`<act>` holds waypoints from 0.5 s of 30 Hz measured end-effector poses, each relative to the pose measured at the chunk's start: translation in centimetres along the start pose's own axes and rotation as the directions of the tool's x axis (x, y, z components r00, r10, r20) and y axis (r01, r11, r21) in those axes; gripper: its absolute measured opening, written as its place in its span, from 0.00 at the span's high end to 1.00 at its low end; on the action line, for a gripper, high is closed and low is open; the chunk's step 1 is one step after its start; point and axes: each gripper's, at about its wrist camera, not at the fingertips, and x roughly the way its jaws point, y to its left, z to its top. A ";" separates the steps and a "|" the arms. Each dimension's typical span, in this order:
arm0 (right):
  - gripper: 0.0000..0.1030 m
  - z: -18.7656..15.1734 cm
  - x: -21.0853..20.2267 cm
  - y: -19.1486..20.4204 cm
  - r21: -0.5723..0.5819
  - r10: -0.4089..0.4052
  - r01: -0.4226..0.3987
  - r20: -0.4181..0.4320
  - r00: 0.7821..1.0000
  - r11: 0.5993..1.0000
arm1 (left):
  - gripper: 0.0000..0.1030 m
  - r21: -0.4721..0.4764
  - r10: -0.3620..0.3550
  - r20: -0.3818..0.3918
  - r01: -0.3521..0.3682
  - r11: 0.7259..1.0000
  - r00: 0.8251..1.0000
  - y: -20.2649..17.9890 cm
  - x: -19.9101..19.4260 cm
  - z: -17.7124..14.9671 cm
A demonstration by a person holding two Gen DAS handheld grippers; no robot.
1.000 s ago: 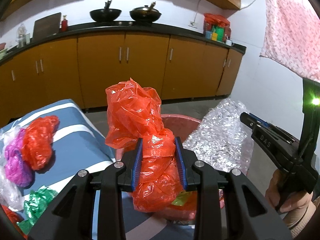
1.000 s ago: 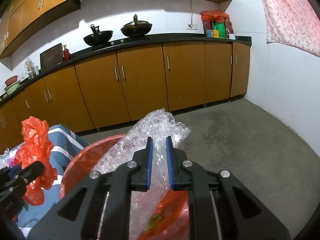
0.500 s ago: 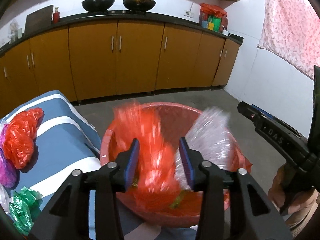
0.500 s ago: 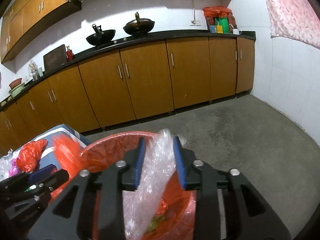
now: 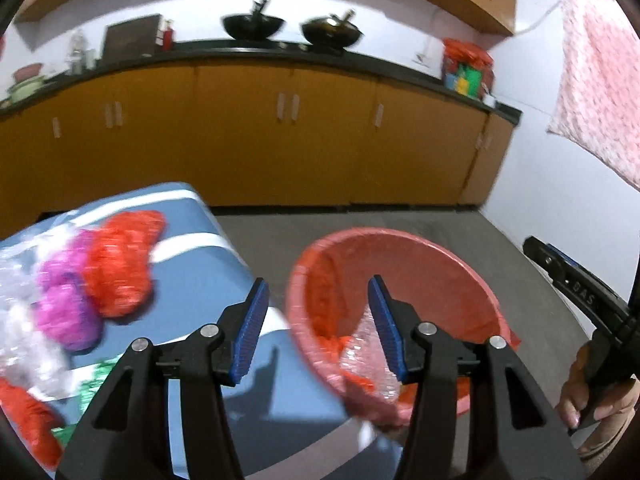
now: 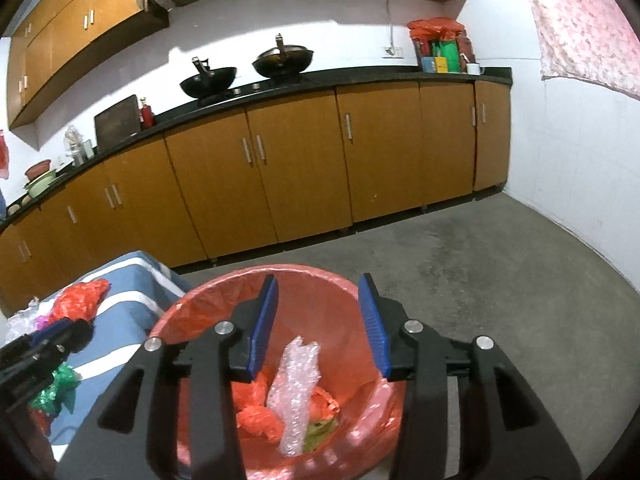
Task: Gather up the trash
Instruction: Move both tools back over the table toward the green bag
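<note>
The left wrist view is smeared by motion – the heap at its left edge reads only as a red plastic bag, a purple one and clear crinkled film, their outlines too soft to separate cleanly. More red plastic and green foil are cut off at the lower left. At the right edge a hand shows only in part, gripping the handle of the right gripper, whose jaw tip enters the frame above it.

The left gripper hangs with its jaws apart and still widening, nothing between the blue pads; it sits over the gap between table edge and bin. The right gripper is likewise opening and empty, poised directly above the red-lined trash bin. Down inside the bin lie a strip of bubble wrap, a crumpled red bag and something greenish, too small to name.

The bin stands on a grey concrete floor, just beside a table under a blue cloth with white stripes. Behind – orange-brown cabinets under a black counter bearing two woks, with white walls and a pink patterned cloth hanging at upper right.
</note>
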 end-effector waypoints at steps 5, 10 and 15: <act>0.56 -0.2 -1.4 2.6 -0.032 0.060 -0.060 0.000 0.998 0.998 | 0.47 -0.009 0.115 0.061 -0.115 0.993 0.991 3.4 -4.0 -0.4; 0.55 -0.9 -2.5 7.4 -0.082 0.154 -0.155 -0.022 0.988 0.984 | 0.45 -0.097 0.270 0.099 -0.260 0.961 0.958 8.4 -8.3 -1.8; 0.55 -2.4 -3.2 13.0 -0.139 0.246 -0.253 -0.063 0.967 0.958 | 0.42 -0.163 0.422 0.097 -0.404 0.900 0.901 13.3 -11.5 -4.2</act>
